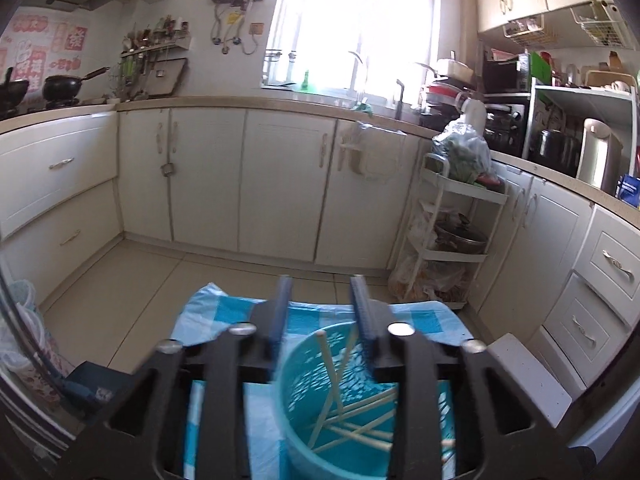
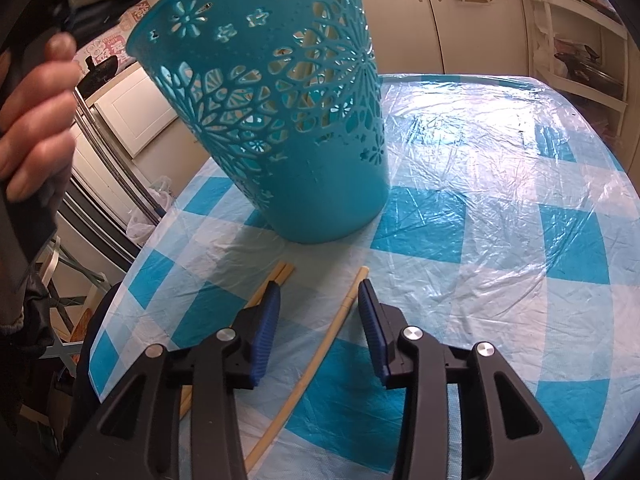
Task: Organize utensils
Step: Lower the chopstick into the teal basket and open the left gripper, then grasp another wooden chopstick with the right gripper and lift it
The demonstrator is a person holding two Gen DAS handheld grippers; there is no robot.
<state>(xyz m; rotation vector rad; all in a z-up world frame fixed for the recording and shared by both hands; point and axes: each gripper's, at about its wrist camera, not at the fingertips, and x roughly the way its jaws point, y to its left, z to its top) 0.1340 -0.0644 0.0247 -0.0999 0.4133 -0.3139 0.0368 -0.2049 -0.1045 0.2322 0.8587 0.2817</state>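
Observation:
A teal perforated basket (image 2: 280,120) stands on the blue-checked table (image 2: 500,200). In the left wrist view I look down into the basket (image 1: 304,400), where several wooden chopsticks (image 1: 352,420) lie. My left gripper (image 1: 322,292) is open and empty above the basket's rim. My right gripper (image 2: 316,292) is open low over the table, its fingers either side of a single chopstick (image 2: 320,356) lying flat. A pair of chopsticks (image 2: 276,276) lies just left of the left finger.
The table is covered with crinkled clear plastic. A white tiered cart (image 1: 452,232) with a pot and bags stands by the cabinets. A white stool (image 1: 532,376) is at the table's right. A hand (image 2: 36,120) holds the other gripper's handle at left.

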